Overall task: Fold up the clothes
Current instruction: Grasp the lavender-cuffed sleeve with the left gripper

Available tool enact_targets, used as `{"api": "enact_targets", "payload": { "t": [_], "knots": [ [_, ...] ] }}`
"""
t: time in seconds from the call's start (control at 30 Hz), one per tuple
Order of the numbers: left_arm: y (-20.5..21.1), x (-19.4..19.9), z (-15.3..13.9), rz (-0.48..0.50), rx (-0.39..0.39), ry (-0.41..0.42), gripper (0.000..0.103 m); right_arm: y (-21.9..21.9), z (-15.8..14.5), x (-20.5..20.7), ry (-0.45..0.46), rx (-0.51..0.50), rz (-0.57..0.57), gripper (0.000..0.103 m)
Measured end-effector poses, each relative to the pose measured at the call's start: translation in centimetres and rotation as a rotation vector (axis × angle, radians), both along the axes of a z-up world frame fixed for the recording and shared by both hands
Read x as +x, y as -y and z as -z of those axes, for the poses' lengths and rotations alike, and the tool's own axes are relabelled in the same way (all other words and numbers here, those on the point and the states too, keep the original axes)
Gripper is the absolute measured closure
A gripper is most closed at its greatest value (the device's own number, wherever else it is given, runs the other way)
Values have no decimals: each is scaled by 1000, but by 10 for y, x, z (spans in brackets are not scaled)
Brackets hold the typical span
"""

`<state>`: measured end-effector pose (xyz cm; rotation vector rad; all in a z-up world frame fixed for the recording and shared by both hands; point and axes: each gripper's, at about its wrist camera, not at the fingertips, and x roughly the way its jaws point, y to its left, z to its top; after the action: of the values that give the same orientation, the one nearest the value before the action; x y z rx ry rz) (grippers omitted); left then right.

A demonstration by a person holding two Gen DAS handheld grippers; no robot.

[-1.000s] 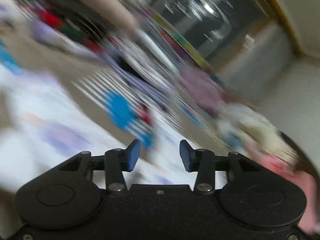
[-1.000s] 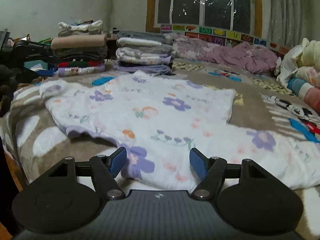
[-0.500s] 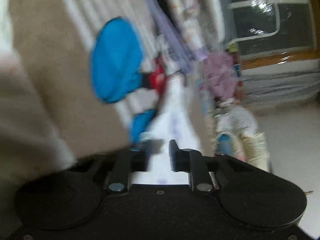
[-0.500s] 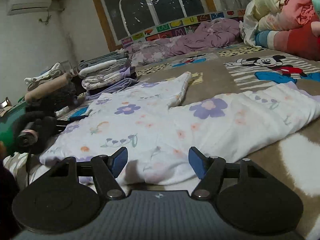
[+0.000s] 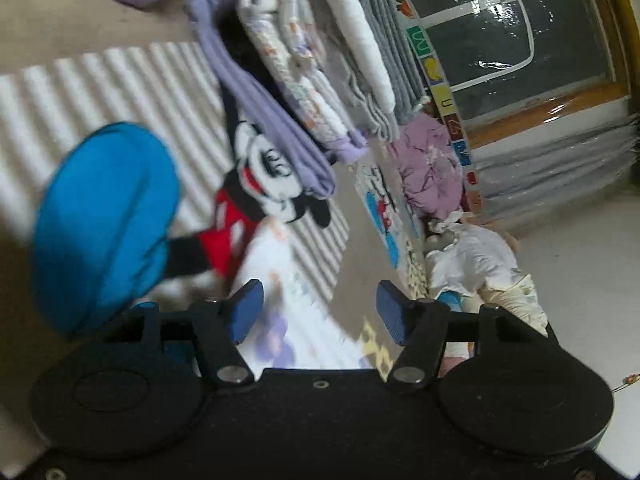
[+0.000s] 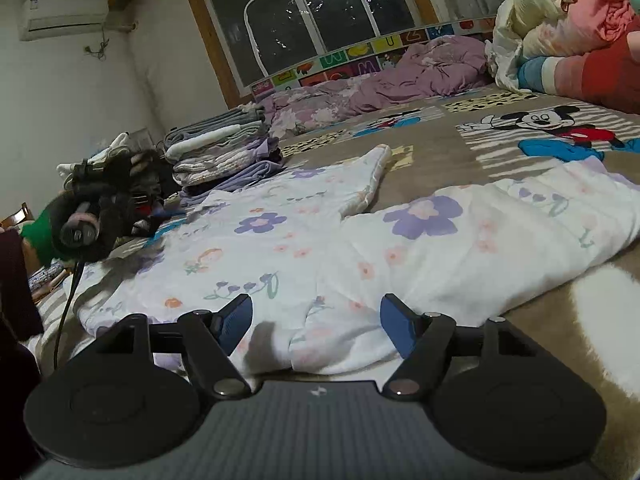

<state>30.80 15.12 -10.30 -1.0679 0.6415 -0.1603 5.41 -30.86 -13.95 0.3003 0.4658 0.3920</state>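
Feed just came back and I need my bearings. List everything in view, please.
floral garment: one, white with purple flowers, spread on the bed
blanket: one, tan with cartoon mouse, covering the bed
folded clothes: one stack, grey, white, lilac, far left
quilt: one, purple, crumpled under the window
bedding pile: one, cream, pink, red, far right
window: one, dark, wooden frame
left gripper: black, blue pads, open
right gripper: same, opening over the garment's near edge

Black left tool [image 5: 319, 312] and right tool [image 6: 316, 322], blue ribbed pads, silver screws, round housings.
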Motion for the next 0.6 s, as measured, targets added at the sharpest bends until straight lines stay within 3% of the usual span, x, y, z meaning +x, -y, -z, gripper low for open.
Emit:
{"api": "enact_targets", "payload": {
  "t": [0.07, 0.1, 0.33, 0.6],
  "knots": [
    [-1, 16, 13, 7, 49, -62, 44, 1, 1, 0, 5, -6, -10, 32],
    [-1, 14, 14, 0, 48, -64, 50, 1, 1, 0, 5, -4, -13, 32],
    [14, -7, -1, 5, 71, -19, 43, 7, 1, 2, 3, 22, -29, 32],
    [84, -49, -24, 107, 363, 54, 32, 36, -10, -2, 4, 183, 40, 32]
  ]
}}
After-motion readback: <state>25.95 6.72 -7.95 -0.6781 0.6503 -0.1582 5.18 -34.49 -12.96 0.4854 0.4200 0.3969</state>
